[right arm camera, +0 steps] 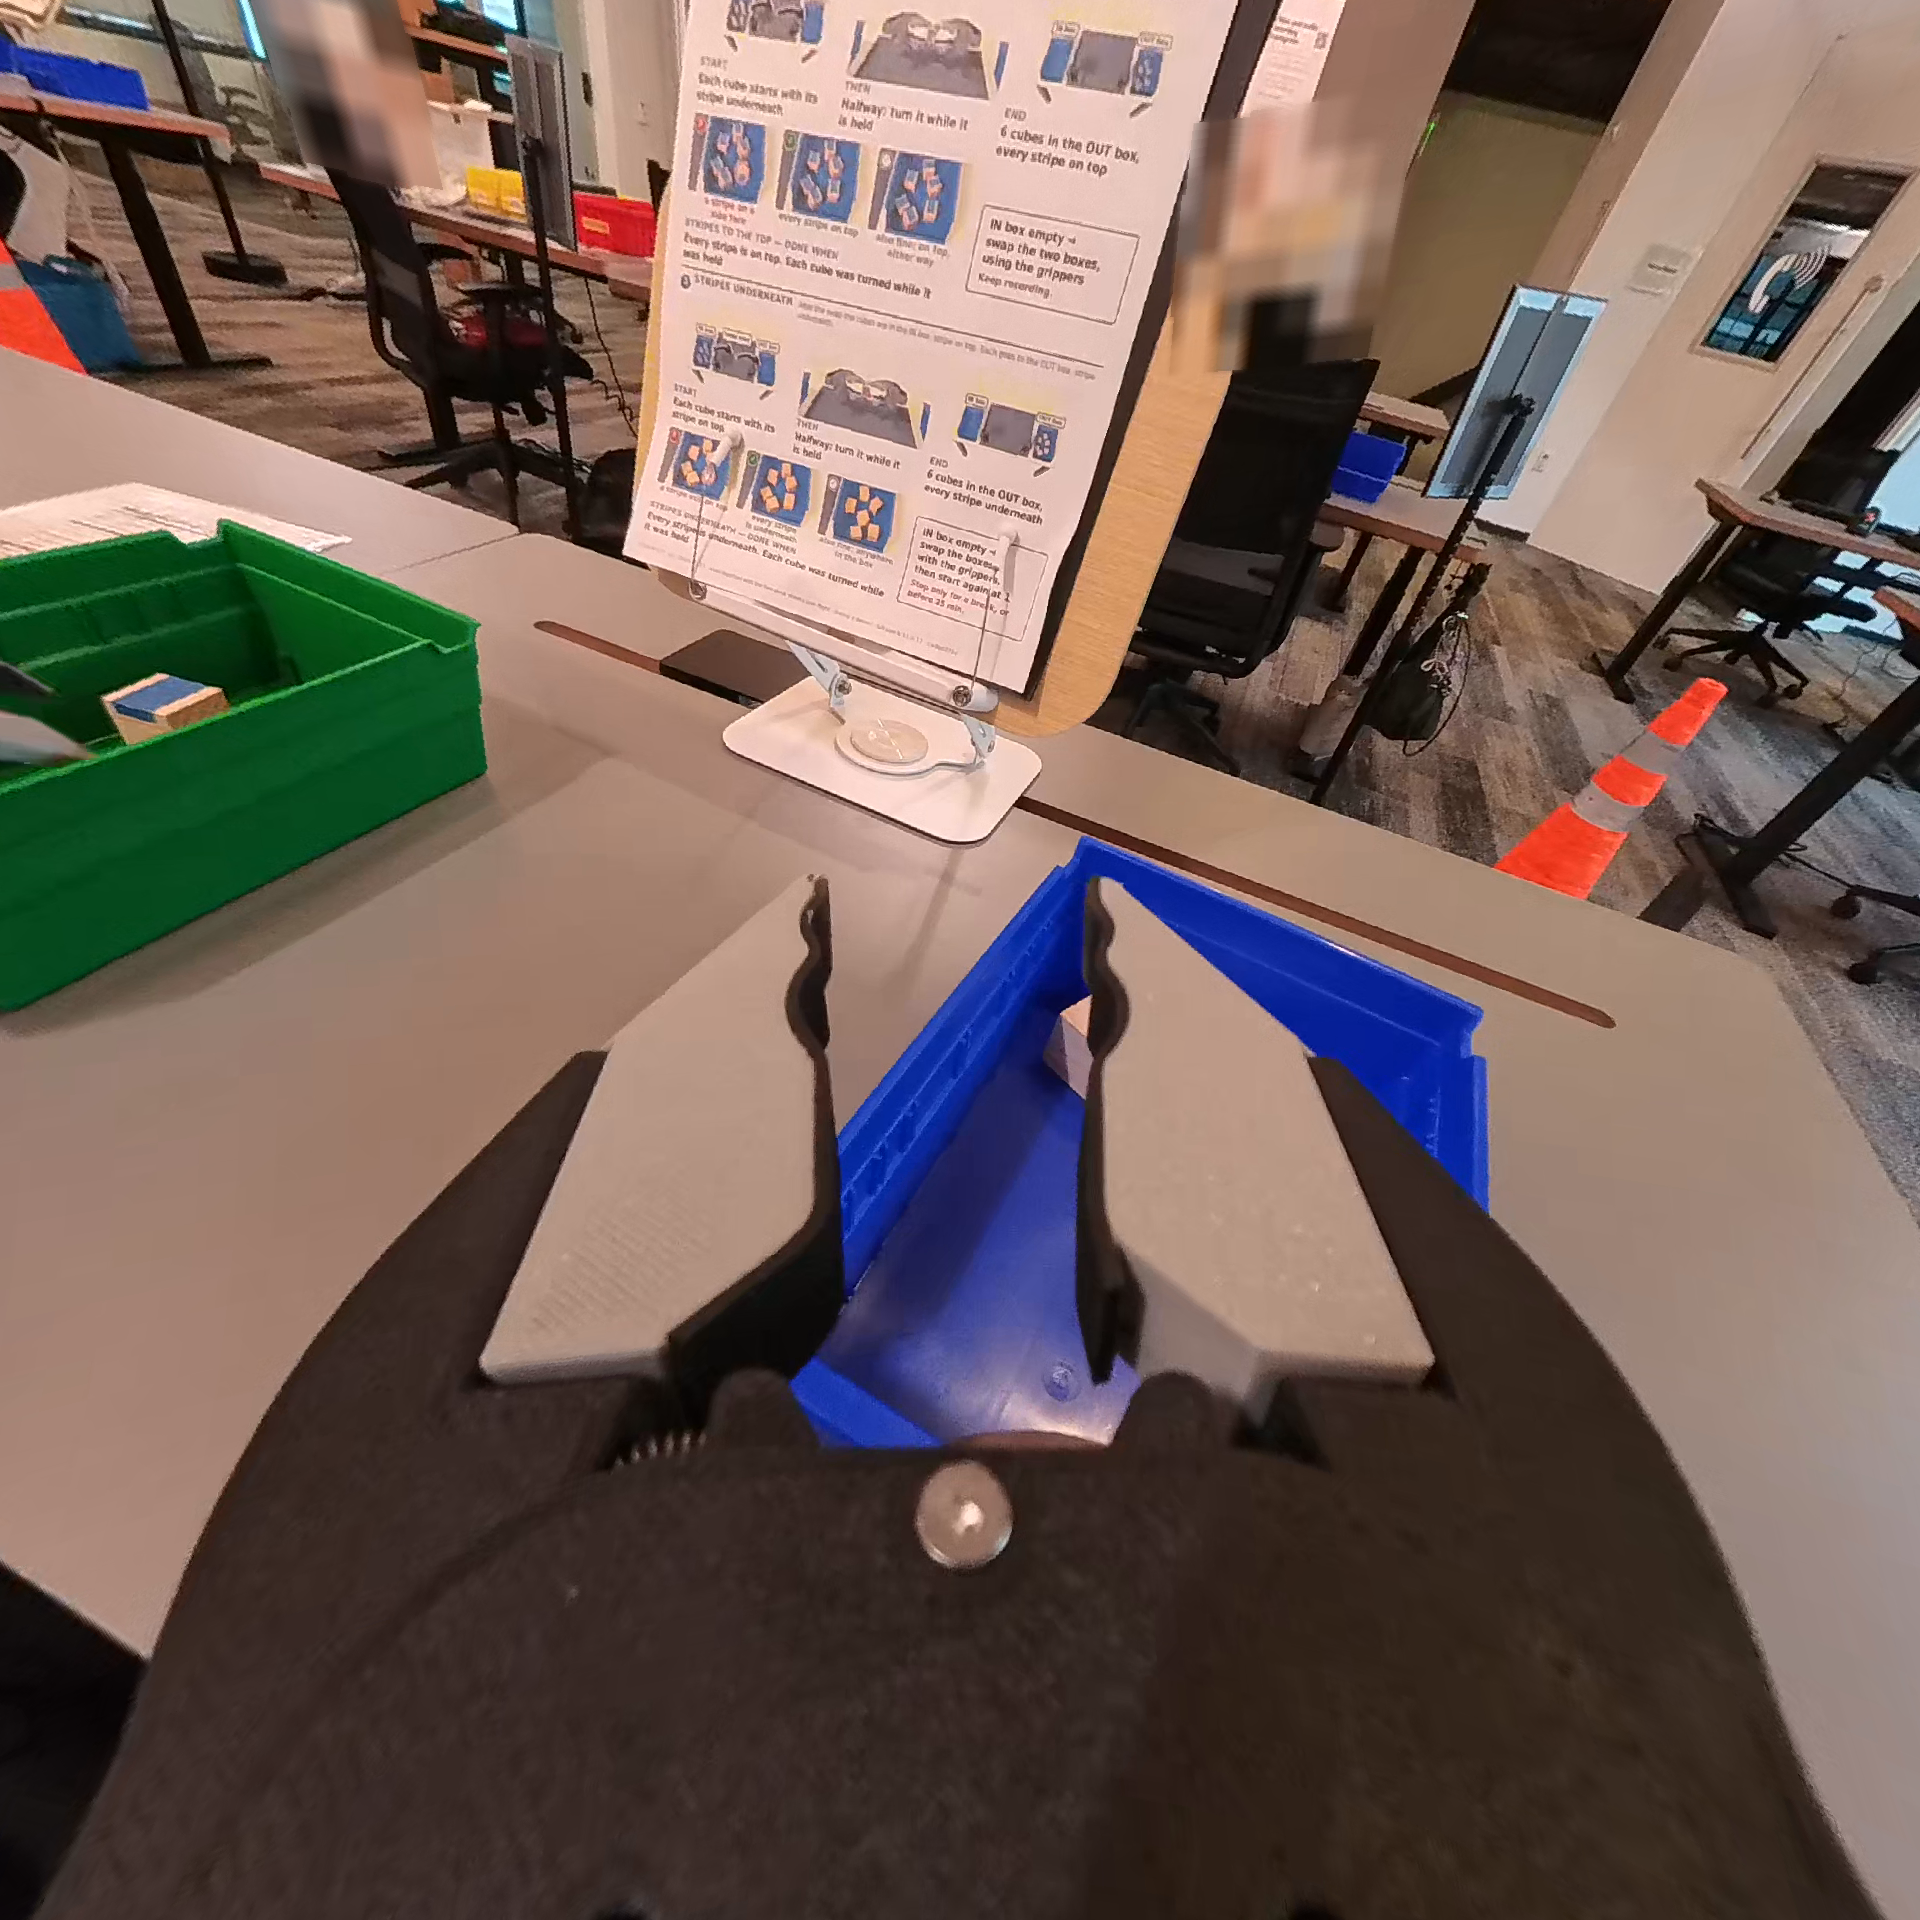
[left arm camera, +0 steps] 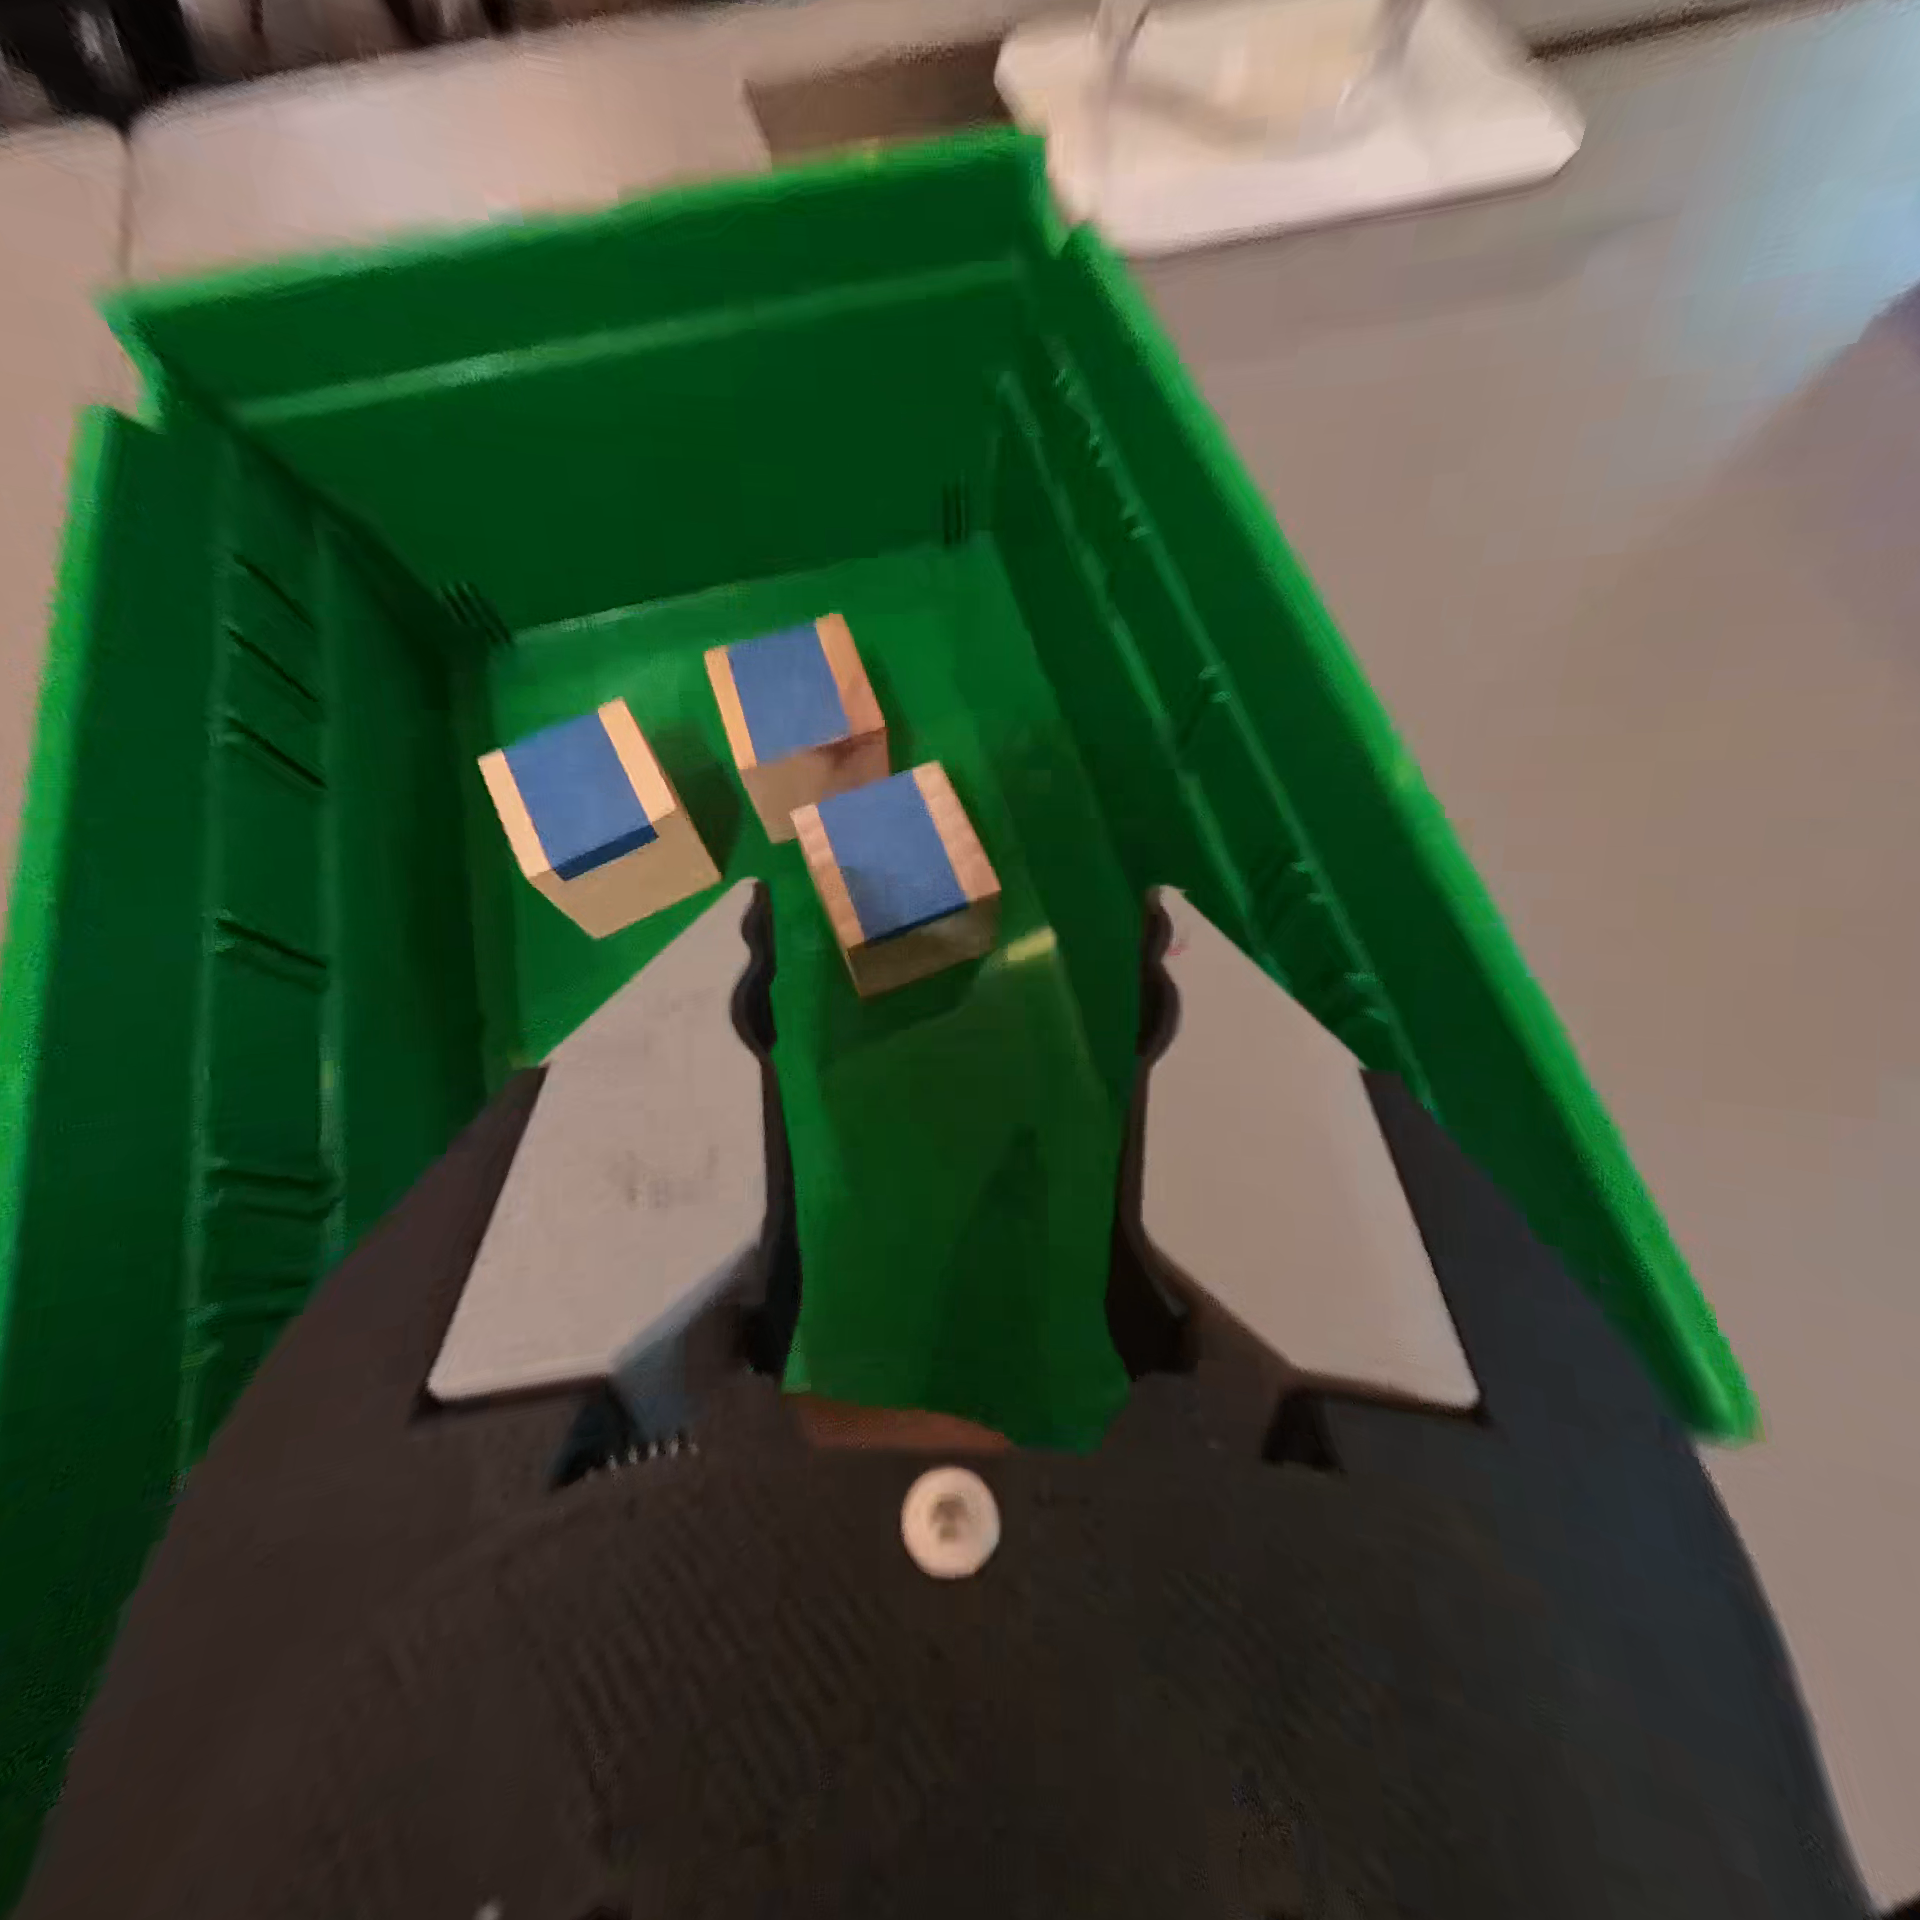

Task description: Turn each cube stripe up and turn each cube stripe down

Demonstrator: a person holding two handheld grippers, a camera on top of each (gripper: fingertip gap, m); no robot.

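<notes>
Three wooden cubes lie in the green bin (left arm camera: 623,343), each with its blue stripe up: a left cube (left arm camera: 587,805), a far cube (left arm camera: 795,707) and a near cube (left arm camera: 899,868). My left gripper (left arm camera: 956,899) is open and empty, just above and in front of the near cube. My right gripper (right arm camera: 956,899) is open and empty over the blue bin (right arm camera: 1299,977). A pale cube (right arm camera: 1070,1039) lies in the blue bin, mostly hidden by my right finger. The green bin (right arm camera: 260,790) also shows at the left of the right wrist view, with one striped cube (right arm camera: 161,707) inside.
A white stand (right arm camera: 883,769) holding an instruction sheet (right arm camera: 883,312) stands at the back of the grey table (right arm camera: 312,1091). Its base shows in the left wrist view (left arm camera: 1299,135). An orange cone (right arm camera: 1621,790), chairs and desks stand beyond the table.
</notes>
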